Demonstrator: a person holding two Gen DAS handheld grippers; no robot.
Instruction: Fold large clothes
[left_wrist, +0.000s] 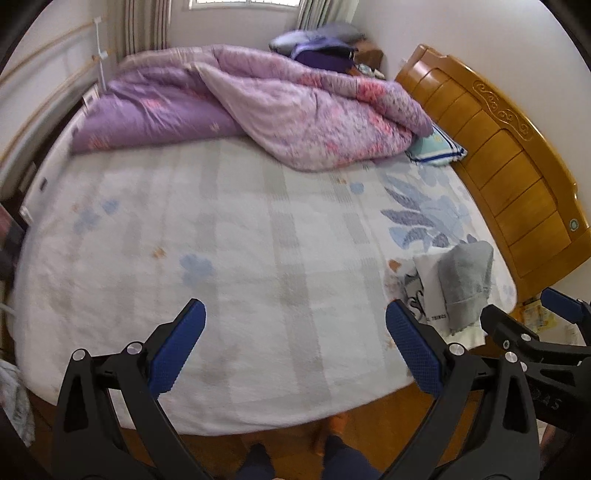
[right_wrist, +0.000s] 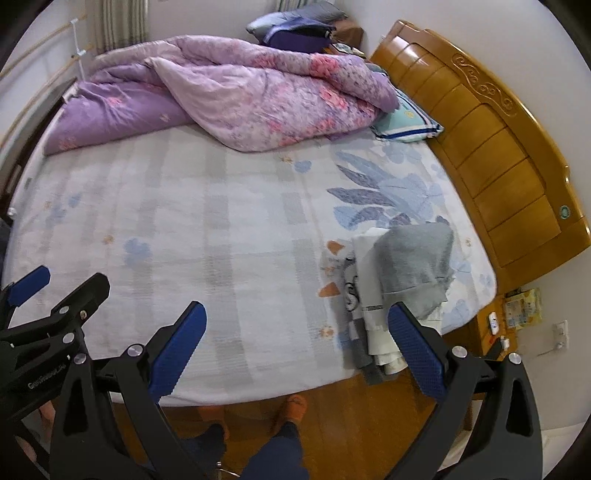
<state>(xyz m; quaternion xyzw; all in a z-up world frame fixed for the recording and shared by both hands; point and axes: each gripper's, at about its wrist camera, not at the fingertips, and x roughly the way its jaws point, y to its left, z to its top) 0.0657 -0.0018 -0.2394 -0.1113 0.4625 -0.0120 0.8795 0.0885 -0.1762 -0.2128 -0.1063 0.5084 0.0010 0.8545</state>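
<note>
A bed (left_wrist: 258, 236) fills the middle of both views, and everything is placed relative to it. A headboard (left_wrist: 491, 155) stands along the bed's right side. A rumpled quilt (left_wrist: 258, 110) lies heaped across the far part of the bed, with a pillow (left_wrist: 437, 147) at the quilt's right end, close to the headboard. Behind the quilt, past the bed's far edge, sits a pile of bedding (left_wrist: 317, 44). A stack of folded clothes (right_wrist: 402, 273) rests on the bed's near right corner, not far from the headboard. The left gripper (left_wrist: 295, 343) and right gripper (right_wrist: 297, 343) hang side by side over the bed's near edge, both spread wide, touching nothing.
</note>
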